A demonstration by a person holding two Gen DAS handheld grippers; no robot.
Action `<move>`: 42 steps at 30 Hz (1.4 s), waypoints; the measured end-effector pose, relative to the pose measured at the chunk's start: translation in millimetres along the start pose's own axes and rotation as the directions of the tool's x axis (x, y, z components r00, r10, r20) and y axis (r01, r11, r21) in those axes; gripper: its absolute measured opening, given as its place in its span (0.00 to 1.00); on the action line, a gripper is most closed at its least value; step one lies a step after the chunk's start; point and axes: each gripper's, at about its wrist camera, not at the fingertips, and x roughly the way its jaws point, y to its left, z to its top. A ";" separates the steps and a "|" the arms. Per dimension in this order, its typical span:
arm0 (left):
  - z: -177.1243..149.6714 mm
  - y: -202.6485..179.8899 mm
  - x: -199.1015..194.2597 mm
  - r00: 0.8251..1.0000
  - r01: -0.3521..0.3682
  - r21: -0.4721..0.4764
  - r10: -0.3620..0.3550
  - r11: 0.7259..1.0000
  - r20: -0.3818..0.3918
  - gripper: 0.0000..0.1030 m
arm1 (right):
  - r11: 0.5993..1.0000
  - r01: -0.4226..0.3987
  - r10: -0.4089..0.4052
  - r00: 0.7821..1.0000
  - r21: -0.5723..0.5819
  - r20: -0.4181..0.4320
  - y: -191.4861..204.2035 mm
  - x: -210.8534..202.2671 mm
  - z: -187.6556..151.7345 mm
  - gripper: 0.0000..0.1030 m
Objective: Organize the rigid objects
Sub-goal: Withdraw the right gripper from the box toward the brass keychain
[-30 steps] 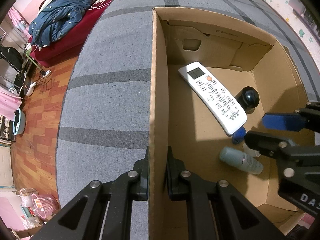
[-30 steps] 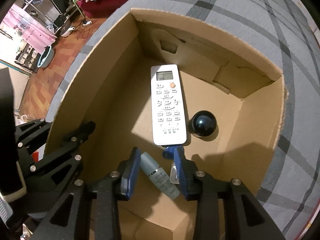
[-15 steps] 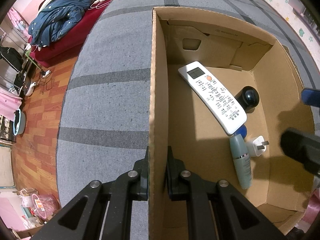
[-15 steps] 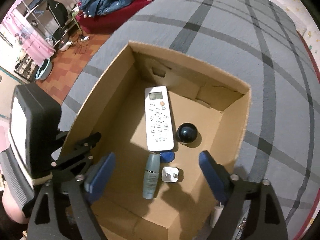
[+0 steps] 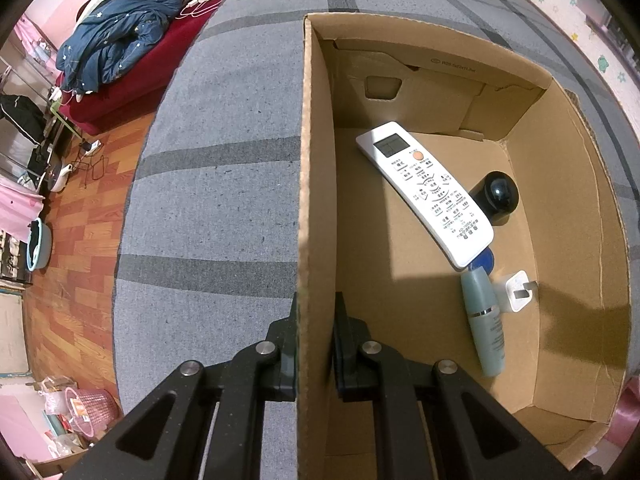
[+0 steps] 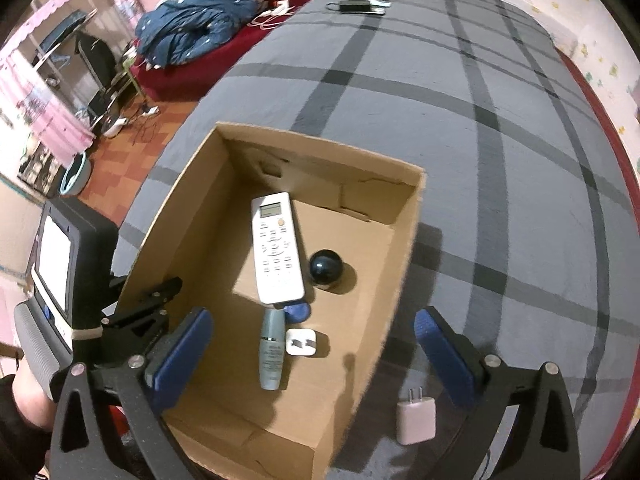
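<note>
My left gripper (image 5: 316,320) is shut on the left wall of the open cardboard box (image 5: 316,160). In the box lie a white remote (image 5: 428,192), a black round-topped jar (image 5: 498,196), a small blue lid (image 5: 484,260), a grey-green bottle (image 5: 484,316) and a white plug (image 5: 518,292). My right gripper (image 6: 313,317) hangs high above the box (image 6: 412,220), its jaws opening wide, nothing held between them. Below it I see the remote (image 6: 276,248), the bottle (image 6: 272,348) and the plug (image 6: 302,342). A second pale charger (image 6: 416,420) lies on the cover outside the box.
The box stands on a grey bed cover with dark stripes (image 6: 500,140). A black device (image 6: 360,6) lies at its far end. To the left are a red sofa with a blue jacket (image 5: 116,52), wooden floor and a pink basket (image 5: 94,404).
My right gripper let go of the grey-green bottle, opened wide and rose out of the box. The bottle now lies lengthwise beside the white plug. The left gripper stayed put.
</note>
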 end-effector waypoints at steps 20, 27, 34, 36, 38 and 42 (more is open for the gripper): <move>-0.7 0.4 -0.2 1.000 -0.004 -0.001 0.004 1.000 0.005 0.11 | 0.973 0.105 -0.099 0.994 0.207 -0.037 -102.2 -23.3 -57.0 1.00; -1.5 -0.3 -1.5 1.000 -0.007 0.003 0.007 1.000 0.007 0.11 | 0.946 0.158 -0.137 0.986 0.284 -0.095 -143.7 -16.0 -93.6 1.00; -1.8 -0.6 -1.3 1.000 -0.009 0.005 0.009 1.000 0.006 0.11 | 0.917 0.208 -0.159 0.973 0.341 -0.165 -174.9 9.2 -128.8 1.00; -1.8 -0.7 -1.5 1.000 -0.010 0.005 0.010 1.000 0.008 0.11 | 0.910 0.216 -0.160 0.970 0.353 -0.181 -181.4 17.5 -136.8 1.00; -1.8 -0.8 -1.5 1.000 -0.011 0.004 0.011 1.000 0.009 0.11 | 0.904 0.222 -0.157 0.967 0.366 -0.199 -187.5 27.6 -145.0 1.00; -1.7 -1.2 -1.6 1.000 -0.012 0.005 0.012 1.000 0.009 0.11 | 0.890 0.237 -0.155 0.960 0.390 -0.232 -196.6 44.4 -158.1 1.00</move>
